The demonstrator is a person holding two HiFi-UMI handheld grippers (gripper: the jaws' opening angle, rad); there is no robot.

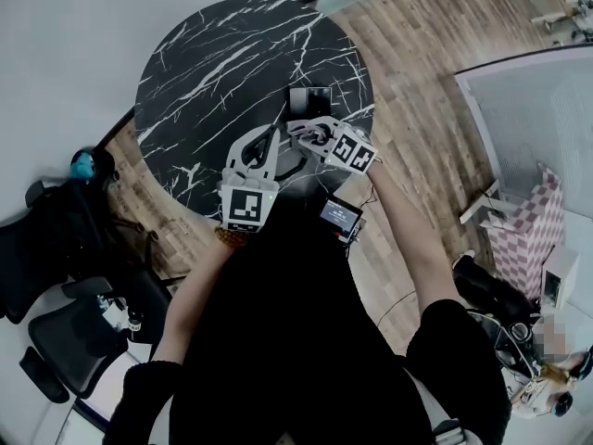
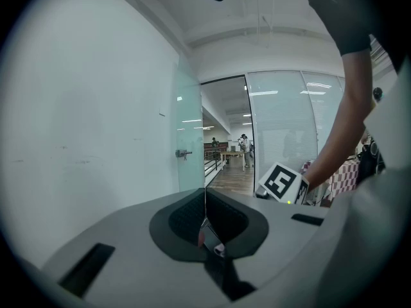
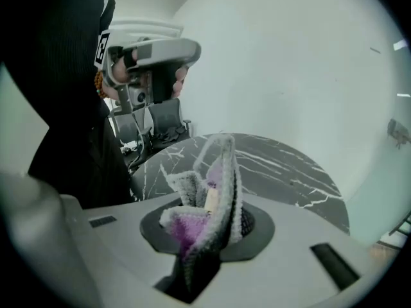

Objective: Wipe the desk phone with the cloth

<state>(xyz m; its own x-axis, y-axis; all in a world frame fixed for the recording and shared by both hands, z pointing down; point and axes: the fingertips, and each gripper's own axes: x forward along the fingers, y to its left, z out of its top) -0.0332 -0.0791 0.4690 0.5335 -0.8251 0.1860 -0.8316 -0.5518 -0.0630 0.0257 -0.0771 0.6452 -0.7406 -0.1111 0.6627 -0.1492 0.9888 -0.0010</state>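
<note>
Clamping cloth point(image 3: 191, 226), right gripper point(image 3: 216, 197), left gripper point(image 2: 204, 220) closed

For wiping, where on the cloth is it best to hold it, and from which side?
Hold the cloth by its bunched, folded middle, as the right gripper does now, coming from the fold's edge so that the loose loop stands out past the fingers, probably enough to wipe with.

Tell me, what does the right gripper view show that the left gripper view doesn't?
Only the right gripper view: a fluffy purple-and-grey cloth clamped by the right gripper, above a round black marble table. Only the left gripper view: the left gripper with jaws closed together, a glass door and a corridor beyond. Both: a plain white wall and the person's black sleeve.
</note>
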